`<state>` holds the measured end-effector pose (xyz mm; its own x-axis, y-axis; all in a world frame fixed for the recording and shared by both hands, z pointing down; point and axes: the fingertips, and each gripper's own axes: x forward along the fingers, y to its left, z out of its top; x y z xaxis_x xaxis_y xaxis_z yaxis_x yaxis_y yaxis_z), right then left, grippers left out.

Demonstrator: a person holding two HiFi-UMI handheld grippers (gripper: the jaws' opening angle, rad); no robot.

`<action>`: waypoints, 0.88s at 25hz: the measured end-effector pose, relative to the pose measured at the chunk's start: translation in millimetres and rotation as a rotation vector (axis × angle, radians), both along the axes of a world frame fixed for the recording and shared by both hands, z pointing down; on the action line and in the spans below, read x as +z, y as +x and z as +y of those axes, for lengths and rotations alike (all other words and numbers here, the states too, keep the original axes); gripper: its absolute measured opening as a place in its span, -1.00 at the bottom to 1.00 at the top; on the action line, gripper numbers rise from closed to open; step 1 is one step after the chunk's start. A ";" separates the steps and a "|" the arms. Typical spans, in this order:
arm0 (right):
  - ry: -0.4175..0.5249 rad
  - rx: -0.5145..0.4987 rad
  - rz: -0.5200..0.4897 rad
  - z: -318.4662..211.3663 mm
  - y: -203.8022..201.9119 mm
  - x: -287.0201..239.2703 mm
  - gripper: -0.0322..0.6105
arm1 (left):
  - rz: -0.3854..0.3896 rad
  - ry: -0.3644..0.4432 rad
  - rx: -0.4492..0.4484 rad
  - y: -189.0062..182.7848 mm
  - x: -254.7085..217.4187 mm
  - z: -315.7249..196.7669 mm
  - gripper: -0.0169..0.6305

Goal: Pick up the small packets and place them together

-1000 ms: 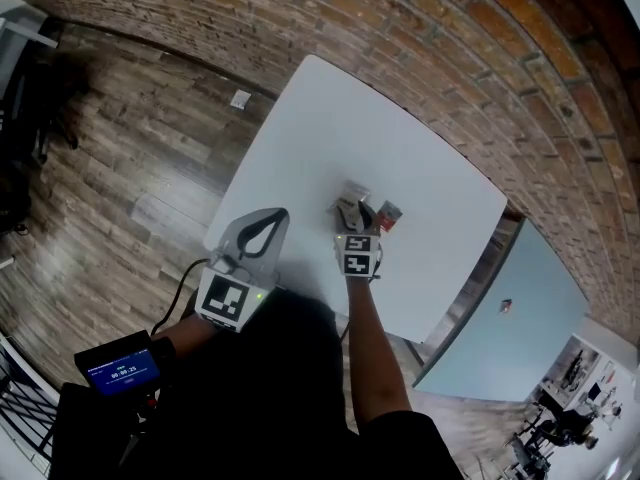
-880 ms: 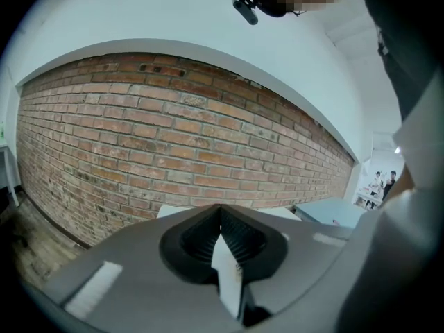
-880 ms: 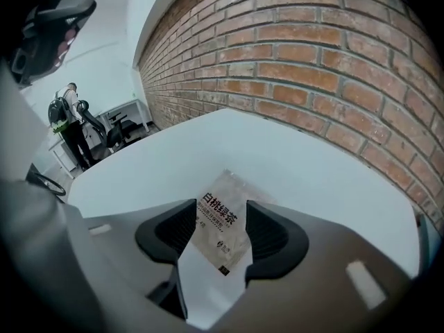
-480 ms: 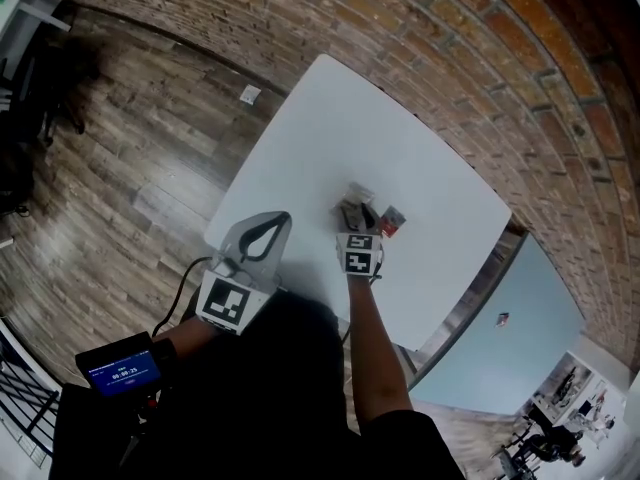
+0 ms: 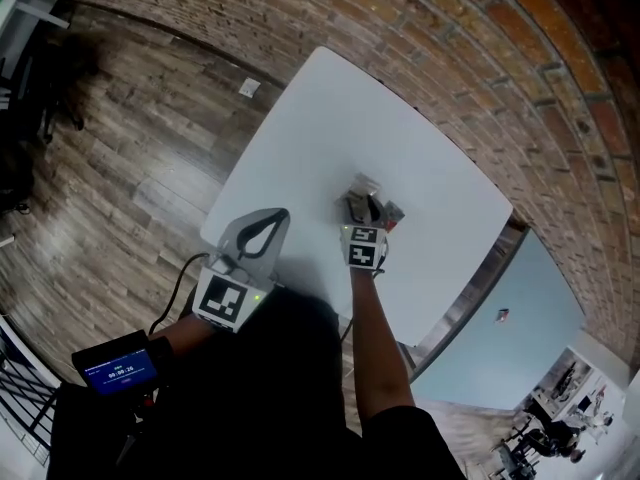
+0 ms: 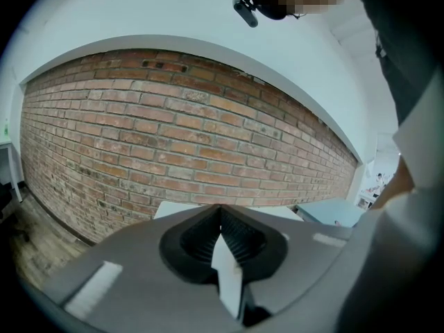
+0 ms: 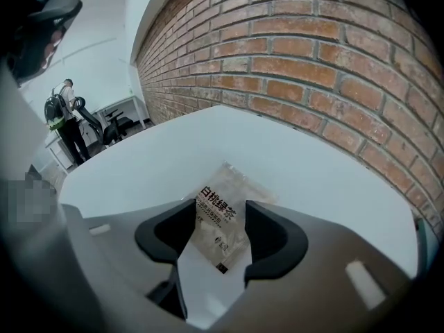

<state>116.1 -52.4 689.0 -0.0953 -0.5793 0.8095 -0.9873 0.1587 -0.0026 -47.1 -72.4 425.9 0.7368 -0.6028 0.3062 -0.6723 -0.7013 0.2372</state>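
Note:
A clear small packet [image 7: 223, 220] with black print lies flat on the white table [image 7: 312, 179]. My right gripper [image 7: 220, 204] is open and low over it, with one jaw on each side of the packet. In the head view, that right gripper [image 5: 360, 202] sits mid-table over a pale packet [image 5: 364, 183], and a red packet [image 5: 393, 212] peeks out at its right. My left gripper [image 5: 276, 216] hangs at the table's near left edge, away from the packets. In the left gripper view, the left gripper [image 6: 220, 209] is shut, pointing at the brick wall.
A brick wall [image 5: 480, 58] runs along the table's far side. Wooden floor [image 5: 110, 158] lies to the left. A light blue tabletop [image 5: 520, 313] stands at the right. A person [image 7: 66, 113] and chairs show far off in the right gripper view.
My right gripper has moved a little farther over the packets, so the red one is more covered. The left gripper has stayed put.

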 end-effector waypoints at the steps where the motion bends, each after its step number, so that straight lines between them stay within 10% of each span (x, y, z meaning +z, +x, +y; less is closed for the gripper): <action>1: 0.008 0.002 -0.017 0.9 -1.9 -0.3 -0.20 | -0.004 0.001 0.000 0.8 0.2 2.2 -0.95; 22: 0.082 0.064 -0.010 49.8 67.7 -33.3 -0.18 | -0.032 0.064 0.016 30.6 -11.7 19.4 -0.95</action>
